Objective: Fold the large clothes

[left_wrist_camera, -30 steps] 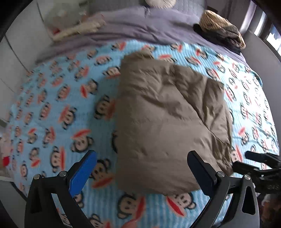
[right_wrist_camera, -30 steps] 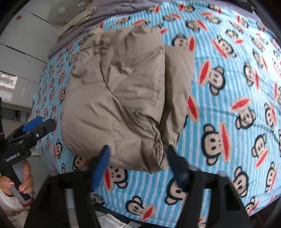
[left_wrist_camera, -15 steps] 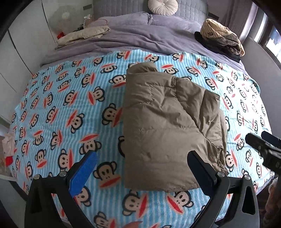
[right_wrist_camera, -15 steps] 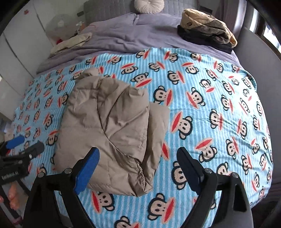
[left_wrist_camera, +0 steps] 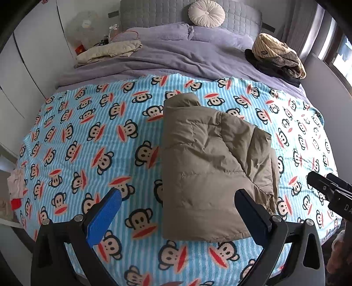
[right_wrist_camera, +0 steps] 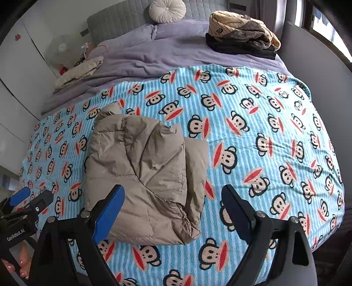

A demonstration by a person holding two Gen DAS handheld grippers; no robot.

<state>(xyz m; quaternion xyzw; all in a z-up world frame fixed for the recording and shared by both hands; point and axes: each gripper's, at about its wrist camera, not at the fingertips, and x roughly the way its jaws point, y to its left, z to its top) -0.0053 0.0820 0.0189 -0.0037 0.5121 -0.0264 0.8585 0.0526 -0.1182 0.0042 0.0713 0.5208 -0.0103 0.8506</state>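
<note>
A tan puffer jacket lies folded into a thick rectangle on the blue monkey-print blanket. My left gripper hangs above the blanket near the jacket's near-left corner, jaws wide open and empty. Above the jacket's near edge, my right gripper is likewise open, with nothing between its blue pads. Each gripper shows at the edge of the other's view: the right gripper and the left gripper.
Purple bedding covers the far half of the bed. A stack of folded clothes sits at the far right, a cream garment at the far left. A round cushion leans on the headboard. White cupboards stand left.
Both grippers have risen away from the jacket, so more of the bed shows. The right gripper has tilted up and its jaws have widened.
</note>
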